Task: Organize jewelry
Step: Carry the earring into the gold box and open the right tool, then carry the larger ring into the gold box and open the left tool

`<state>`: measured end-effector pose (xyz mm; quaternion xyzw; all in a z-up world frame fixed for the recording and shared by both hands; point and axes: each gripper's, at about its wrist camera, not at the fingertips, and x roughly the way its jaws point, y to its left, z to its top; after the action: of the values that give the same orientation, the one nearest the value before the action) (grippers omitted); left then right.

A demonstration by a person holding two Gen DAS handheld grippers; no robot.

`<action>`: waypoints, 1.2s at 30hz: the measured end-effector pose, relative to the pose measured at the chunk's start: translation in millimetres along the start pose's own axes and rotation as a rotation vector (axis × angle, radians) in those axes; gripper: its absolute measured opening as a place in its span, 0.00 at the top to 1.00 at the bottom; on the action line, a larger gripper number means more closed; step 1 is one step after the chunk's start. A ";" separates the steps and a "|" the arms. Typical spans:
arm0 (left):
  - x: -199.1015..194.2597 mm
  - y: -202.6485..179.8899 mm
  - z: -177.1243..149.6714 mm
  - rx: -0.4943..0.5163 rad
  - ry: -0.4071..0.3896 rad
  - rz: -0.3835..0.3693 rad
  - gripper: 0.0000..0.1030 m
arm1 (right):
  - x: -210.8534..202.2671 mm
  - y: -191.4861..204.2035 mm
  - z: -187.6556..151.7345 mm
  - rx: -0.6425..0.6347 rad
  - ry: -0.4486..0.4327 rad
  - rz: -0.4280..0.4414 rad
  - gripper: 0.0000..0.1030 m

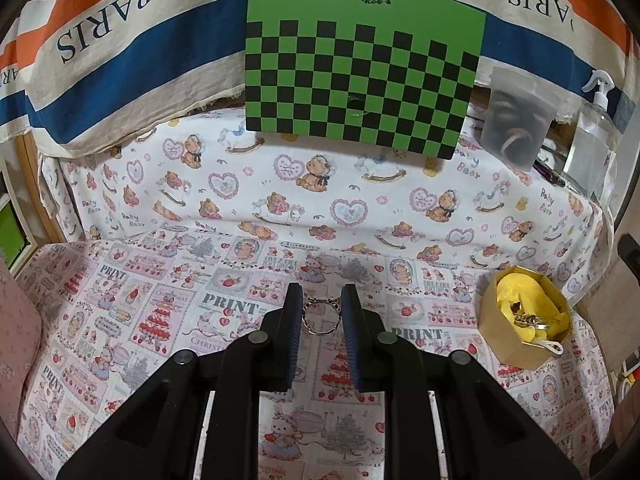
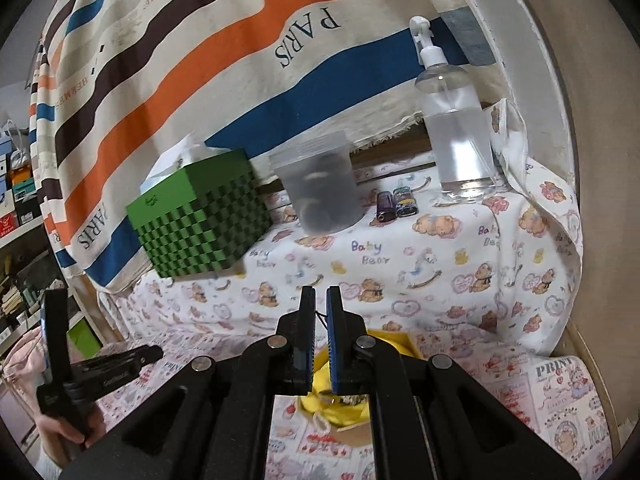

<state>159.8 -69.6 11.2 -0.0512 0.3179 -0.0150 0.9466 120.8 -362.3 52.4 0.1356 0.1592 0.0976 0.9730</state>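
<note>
Your left gripper (image 1: 321, 300) is open, and the small metal ring (image 1: 319, 315) stands between its two blue pads (image 1: 352, 320); I cannot tell if the pads already touch it or are only just beside it. The ring looks very light, stiff and smooth, so I think it can slip or turn easily when the pads press. Take it across the plain sides of the band, not on the decorated top, and close gently. The gold box (image 1: 524, 316) with the yellow lining waits to the right on the printed cloth (image 1: 168, 320), with some jewelry already inside. Your right gripper (image 2: 321, 306) is nearly closed above this box (image 2: 394, 340). A thin dark thread shows between its pads, but I cannot tell what it grips.
</note>
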 end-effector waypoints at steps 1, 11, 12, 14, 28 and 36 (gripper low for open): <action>0.2 -0.7 -0.2 0.003 0.000 0.000 0.82 | 2.4 -1.0 0.4 0.007 -0.003 0.006 0.94; 0.2 -4.8 -0.9 0.026 -0.006 -0.008 0.82 | 43.7 -2.1 -15.3 -0.005 0.118 0.028 0.86; 0.0 -5.1 -1.0 0.028 -0.007 -0.008 0.82 | 46.3 -2.4 -16.5 -0.003 0.132 0.025 0.78; -0.2 -6.0 -1.3 0.030 -0.008 -0.011 0.82 | 47.2 -5.1 -17.9 0.022 0.141 0.036 0.41; -3.0 -68.6 10.0 0.114 0.008 -0.197 0.82 | 55.6 -46.0 -15.1 0.120 0.266 -0.209 0.31; 21.9 -144.5 20.2 0.185 0.097 -0.320 0.82 | 50.2 -77.5 -10.3 0.228 0.270 -0.244 0.31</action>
<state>190.1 -212.8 29.4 -0.0129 0.3485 -0.1970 0.9163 175.4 -421.3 5.9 0.2101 0.3134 -0.0225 0.9258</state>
